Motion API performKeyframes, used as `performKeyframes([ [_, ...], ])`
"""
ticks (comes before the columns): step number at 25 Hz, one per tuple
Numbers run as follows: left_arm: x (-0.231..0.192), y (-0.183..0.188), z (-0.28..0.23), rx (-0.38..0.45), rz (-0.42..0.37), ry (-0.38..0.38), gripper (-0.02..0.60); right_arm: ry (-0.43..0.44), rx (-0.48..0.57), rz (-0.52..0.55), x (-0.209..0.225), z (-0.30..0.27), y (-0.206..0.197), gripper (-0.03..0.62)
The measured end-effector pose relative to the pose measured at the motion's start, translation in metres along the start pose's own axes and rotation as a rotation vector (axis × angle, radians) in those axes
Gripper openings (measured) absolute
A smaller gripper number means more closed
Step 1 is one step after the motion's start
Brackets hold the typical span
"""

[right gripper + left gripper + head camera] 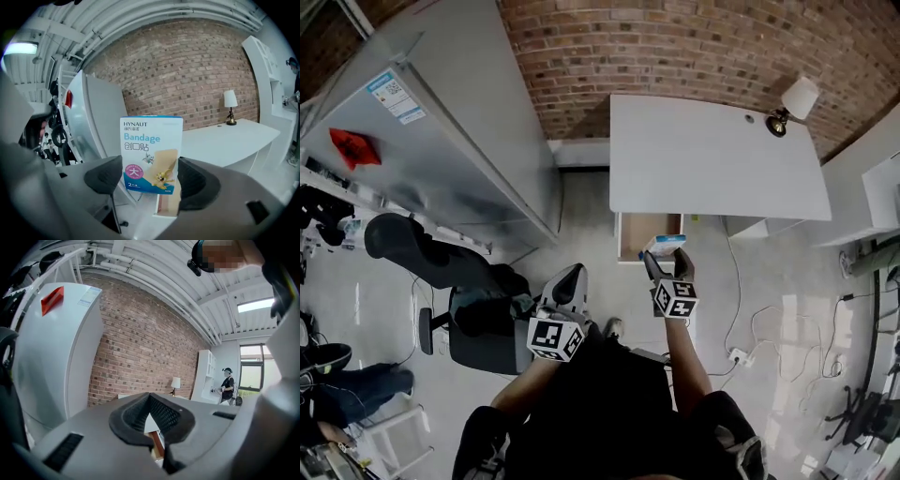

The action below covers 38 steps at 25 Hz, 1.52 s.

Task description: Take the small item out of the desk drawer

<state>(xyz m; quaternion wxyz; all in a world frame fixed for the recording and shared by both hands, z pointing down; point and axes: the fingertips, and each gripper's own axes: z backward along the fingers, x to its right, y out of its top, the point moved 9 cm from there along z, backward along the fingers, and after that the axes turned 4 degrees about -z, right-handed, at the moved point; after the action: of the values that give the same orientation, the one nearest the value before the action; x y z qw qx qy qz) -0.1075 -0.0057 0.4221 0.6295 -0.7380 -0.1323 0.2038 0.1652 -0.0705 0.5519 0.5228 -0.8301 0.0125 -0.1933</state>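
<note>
Your right tongs (662,266) held the bandage box (664,246) above the drawer (633,236), before the desk (712,159); a lamp (793,101) sat on its far-right corner.

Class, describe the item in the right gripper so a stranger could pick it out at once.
Against the brick wall stands a white desk with its drawer open. Over that drawer, the right gripper holds a bandage box upright. It alone is a white-and-blue printed carton, marked Bandage, with cartoon characters.

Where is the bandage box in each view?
Head view: box at centre, in the right gripper tips, by the open drawer.
Left gripper view: not in it.
Right gripper view: centre, between the jaws.
Shared landmark: the lamp on the desk, in all three.
</note>
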Motion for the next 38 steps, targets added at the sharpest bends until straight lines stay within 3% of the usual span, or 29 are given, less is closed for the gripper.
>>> performKeyframes([
  [11, -0.005, 0.030, 0.009, 0.053, 0.026, -0.038, 0.006, 0.021, 0.180, 0.074, -0.073, 0.085, 0.069, 0.367],
  [23, -0.009, 0.014, 0.009, 0.023, 0.048, -0.131, 0.006, 0.015, 0.210, 0.117, -0.116, 0.107, 0.066, 0.368],
  [38, -0.021, 0.015, 0.018, 0.040, 0.027, -0.136, 0.006, -0.018, 0.215, 0.135, -0.131, 0.108, 0.061, 0.367],
])
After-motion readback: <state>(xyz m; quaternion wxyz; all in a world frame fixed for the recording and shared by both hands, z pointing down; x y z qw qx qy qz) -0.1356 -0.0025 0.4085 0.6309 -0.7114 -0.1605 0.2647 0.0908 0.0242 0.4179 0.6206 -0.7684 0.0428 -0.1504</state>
